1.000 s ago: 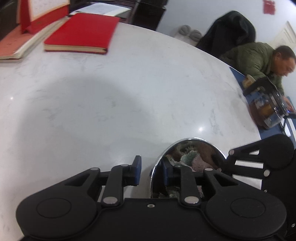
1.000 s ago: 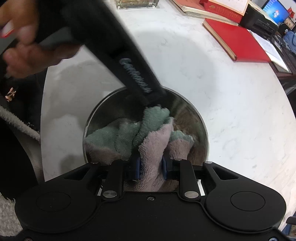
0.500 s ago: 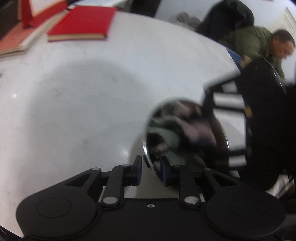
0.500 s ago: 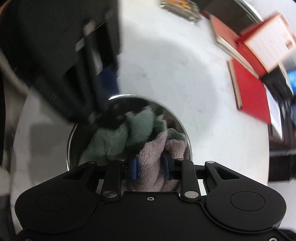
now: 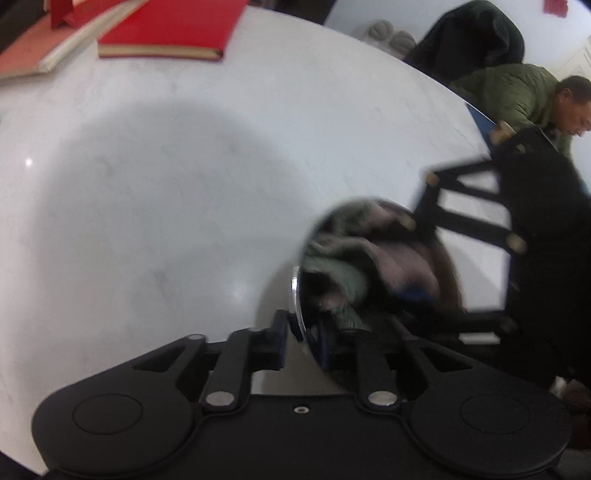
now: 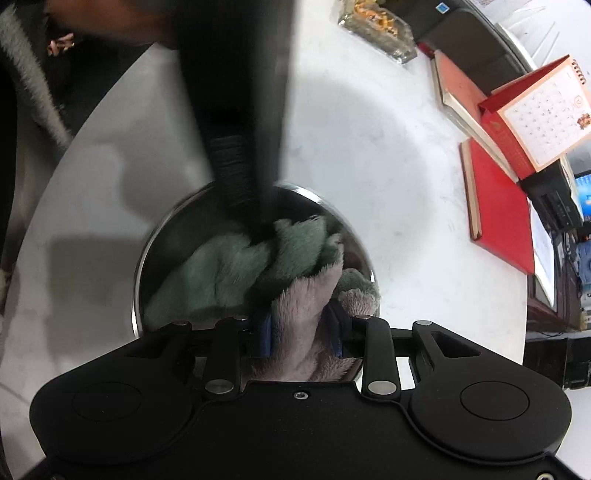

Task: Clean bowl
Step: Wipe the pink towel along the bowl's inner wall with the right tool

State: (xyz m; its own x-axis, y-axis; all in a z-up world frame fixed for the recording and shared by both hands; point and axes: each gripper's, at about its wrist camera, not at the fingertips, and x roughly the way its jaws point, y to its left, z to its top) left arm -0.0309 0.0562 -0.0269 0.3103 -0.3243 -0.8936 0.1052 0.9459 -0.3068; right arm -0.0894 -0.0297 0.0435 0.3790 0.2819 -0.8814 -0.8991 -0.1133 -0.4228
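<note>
The steel bowl (image 6: 255,258), on the bench (image 6: 388,177), is clamped at its rim by the left hand-held gripper (image 5: 301,338); the cloth (image 6: 236,269) inside is pinched by the right hand-held gripper (image 6: 301,332); wiping seems underway, unfinished

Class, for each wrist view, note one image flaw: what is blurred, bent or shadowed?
Left wrist view: the right gripper and cloth are motion-smeared in the bowl. Right wrist view: fisheye bends the table edge; soft shadows lie left of the bowl.

Your cloth (image 6: 236,273) hides the bowl (image 5: 373,280) floor — beyond the bowl, the red book (image 5: 166,33) is cropped, everything motion-blurred.
</note>
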